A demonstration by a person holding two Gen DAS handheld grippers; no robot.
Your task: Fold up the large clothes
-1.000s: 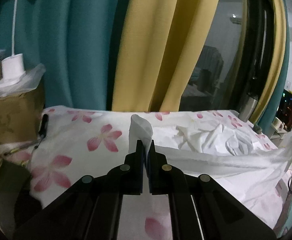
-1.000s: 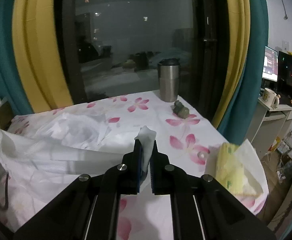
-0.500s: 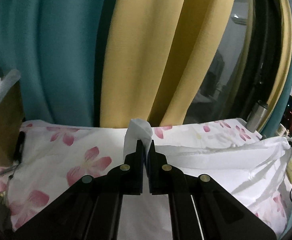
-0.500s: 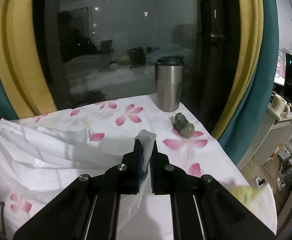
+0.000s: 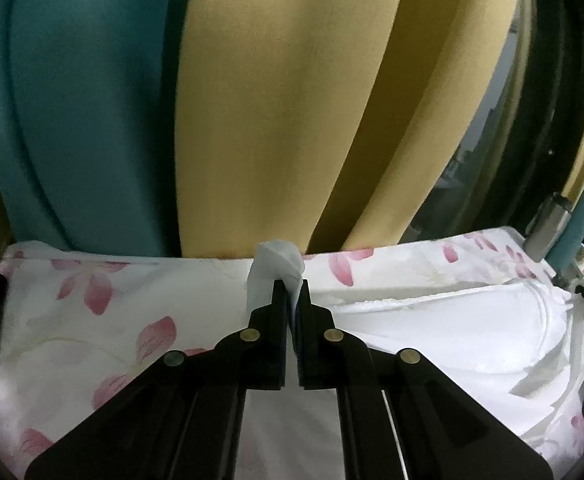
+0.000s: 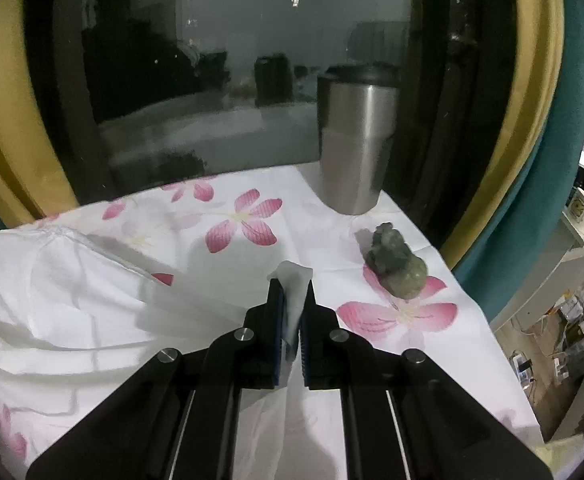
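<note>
At the near edge of both wrist views, left hand-held gripper [image 5: 289, 286] and right hand-held gripper [image 6: 291, 286] each pinch a bunched corner of the white garment [image 5: 452, 332], which sags between them onto the floral-covered worktop [image 6: 252, 216]. Farther back: green figurine [image 6: 396, 266], steel tumbler [image 6: 356, 140], yellow and teal curtains [image 5: 292, 100].

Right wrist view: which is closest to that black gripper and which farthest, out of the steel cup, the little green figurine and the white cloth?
1. White cloth, pinched in the right gripper.
2. Green figurine, ahead to the right.
3. Steel cup, behind it by the window.
</note>
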